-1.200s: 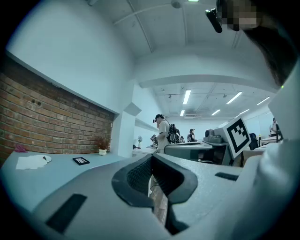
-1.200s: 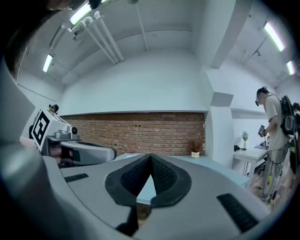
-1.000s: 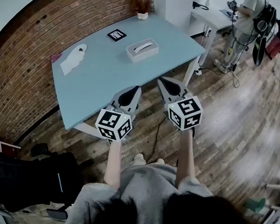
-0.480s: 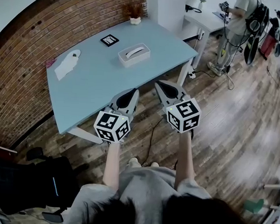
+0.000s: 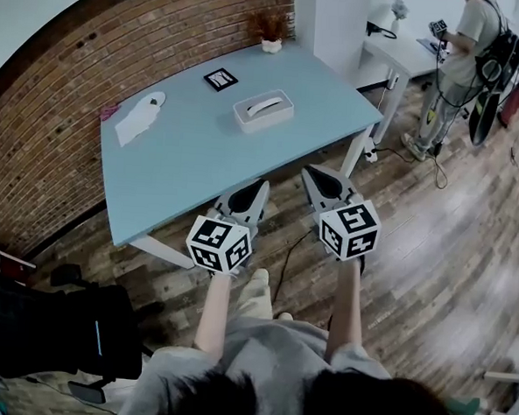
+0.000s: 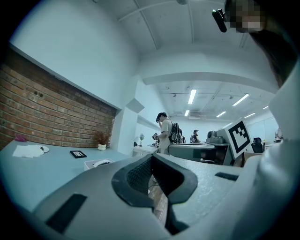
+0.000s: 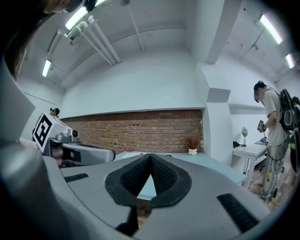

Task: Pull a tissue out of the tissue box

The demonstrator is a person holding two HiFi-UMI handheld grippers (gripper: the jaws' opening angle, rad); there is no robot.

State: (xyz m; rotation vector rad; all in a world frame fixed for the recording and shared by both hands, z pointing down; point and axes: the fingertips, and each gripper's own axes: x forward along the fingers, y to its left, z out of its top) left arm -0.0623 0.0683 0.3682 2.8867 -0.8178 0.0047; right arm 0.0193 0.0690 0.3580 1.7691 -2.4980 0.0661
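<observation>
The white tissue box (image 5: 264, 110) stands on the far half of the light blue table (image 5: 184, 154), with a tissue showing in its top slot. It also appears low and small in the left gripper view, as the tissue box (image 6: 99, 163). My left gripper (image 5: 261, 186) is shut and holds nothing. It hovers at the table's near edge, well short of the box. My right gripper (image 5: 317, 172) is also shut and holds nothing. It is beside the left one, over the floor at the table's near right corner. Both point level toward the table.
On the table lie a crumpled white sheet (image 5: 138, 116), a pink scrap (image 5: 108, 111), a black marker card (image 5: 220, 79) and a small potted plant (image 5: 270, 43). A brick wall runs behind. A person (image 5: 466, 57) stands at a white desk to the right. A black chair (image 5: 51, 325) is at lower left.
Both grippers sit a little lower in the head view, closer to the person, and have stayed shut. The tissue box has not moved on the table.
</observation>
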